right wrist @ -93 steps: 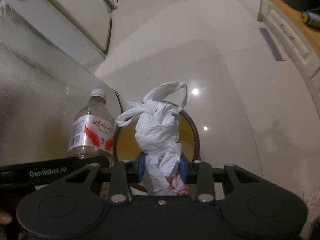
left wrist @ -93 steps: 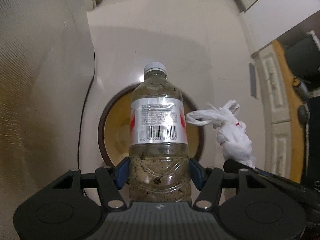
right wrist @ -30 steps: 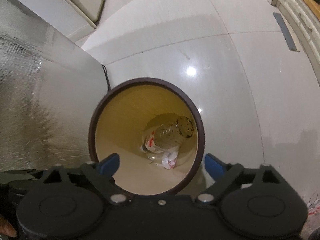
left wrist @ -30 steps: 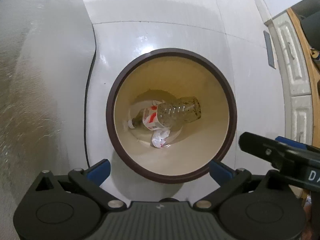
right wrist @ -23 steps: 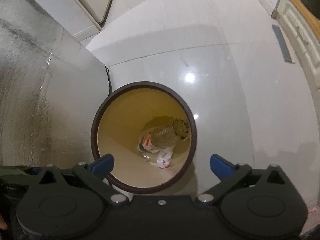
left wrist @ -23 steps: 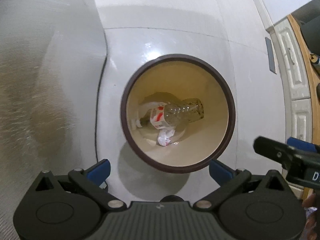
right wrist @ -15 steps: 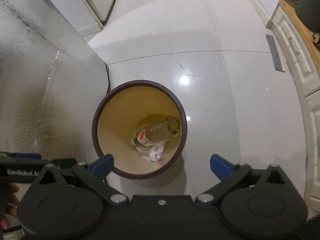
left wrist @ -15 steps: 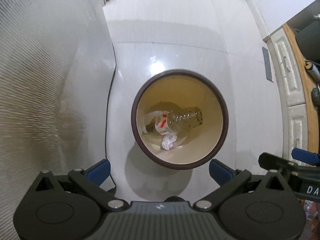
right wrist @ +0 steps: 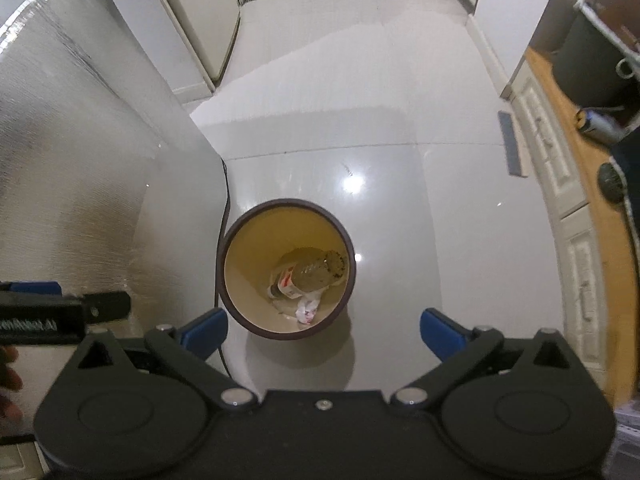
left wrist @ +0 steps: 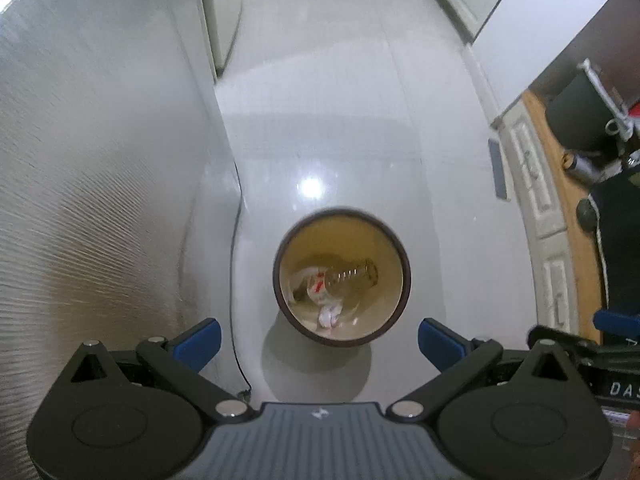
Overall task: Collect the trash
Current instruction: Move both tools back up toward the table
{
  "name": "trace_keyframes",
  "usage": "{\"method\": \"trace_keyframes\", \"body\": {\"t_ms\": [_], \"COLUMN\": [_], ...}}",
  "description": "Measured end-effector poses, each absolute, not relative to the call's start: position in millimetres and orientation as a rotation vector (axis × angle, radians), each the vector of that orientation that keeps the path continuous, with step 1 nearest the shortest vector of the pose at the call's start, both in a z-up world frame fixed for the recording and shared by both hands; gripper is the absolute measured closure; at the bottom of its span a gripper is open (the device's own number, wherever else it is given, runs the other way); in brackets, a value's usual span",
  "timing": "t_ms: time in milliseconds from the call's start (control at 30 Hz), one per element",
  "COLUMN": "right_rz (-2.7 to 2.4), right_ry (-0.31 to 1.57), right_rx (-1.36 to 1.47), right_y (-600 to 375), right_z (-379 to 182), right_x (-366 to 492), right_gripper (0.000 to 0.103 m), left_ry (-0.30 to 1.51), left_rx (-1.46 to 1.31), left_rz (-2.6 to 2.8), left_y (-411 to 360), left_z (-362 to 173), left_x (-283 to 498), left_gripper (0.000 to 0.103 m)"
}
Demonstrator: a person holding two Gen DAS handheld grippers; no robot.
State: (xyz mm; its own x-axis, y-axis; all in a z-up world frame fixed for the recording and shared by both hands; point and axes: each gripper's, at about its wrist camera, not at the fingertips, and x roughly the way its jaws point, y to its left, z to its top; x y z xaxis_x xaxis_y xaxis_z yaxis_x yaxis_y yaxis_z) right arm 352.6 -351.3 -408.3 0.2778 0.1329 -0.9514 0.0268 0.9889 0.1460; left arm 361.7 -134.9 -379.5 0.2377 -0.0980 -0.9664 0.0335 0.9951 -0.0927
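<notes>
Both grippers hang over the floor pointing steeply down, and the way they are held reads as a finished drop rather than a reach; the left gripper (left wrist: 316,336) has its blue pads spread to their widest with nothing between them, and the right gripper (right wrist: 324,330) is likewise fully spread and empty, its jaws having just been opening over the last moment with only bare floor and the bin showing in the gap; the trash bin (left wrist: 404,276), a round tub with a dark brown rim and a cream inside, stands on the glossy pale floor (left wrist: 340,128) just beside a textured grey panel (left wrist: 92,168) on the left, with a thin dark cable (left wrist: 233,280) running down between the two; the trash sits at the bottom of that bin, which is why neither gripper carries anything; the plastic bottle (right wrist: 312,274) lies on its side across the bin's floor, and the crumpled white bag (right wrist: 307,308) lies touching it on the nearer side; from the left wrist view the bin is straight ahead, centred between the pads and well below them; from the right wrist view it sits left of centre, closer to the left pad, again well below.
</notes>
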Motion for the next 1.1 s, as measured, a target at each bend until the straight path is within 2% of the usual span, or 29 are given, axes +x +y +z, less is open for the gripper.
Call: {"method": "trace_keyframes", "body": {"t_ms": [633, 1100], "right_rz": [-0.014, 0.149], "right_ry": [1.051, 0.840], "right_rx": [0.147, 0.080], "right_y": [-380.1, -323.2], "right_z": [-197.3, -124.6], "right_x": [300.7, 327.7], "right_gripper": [0.000, 0.000], "left_ry": [1.070, 0.797], "left_rx": [-0.067, -0.155], "left_rz": [-0.174, -0.017], "left_y": [-115.0, -39.4], "left_z": [-203.3, -101.1], "left_x": [332.3, 299.5], "left_gripper": [0.000, 0.000]}}
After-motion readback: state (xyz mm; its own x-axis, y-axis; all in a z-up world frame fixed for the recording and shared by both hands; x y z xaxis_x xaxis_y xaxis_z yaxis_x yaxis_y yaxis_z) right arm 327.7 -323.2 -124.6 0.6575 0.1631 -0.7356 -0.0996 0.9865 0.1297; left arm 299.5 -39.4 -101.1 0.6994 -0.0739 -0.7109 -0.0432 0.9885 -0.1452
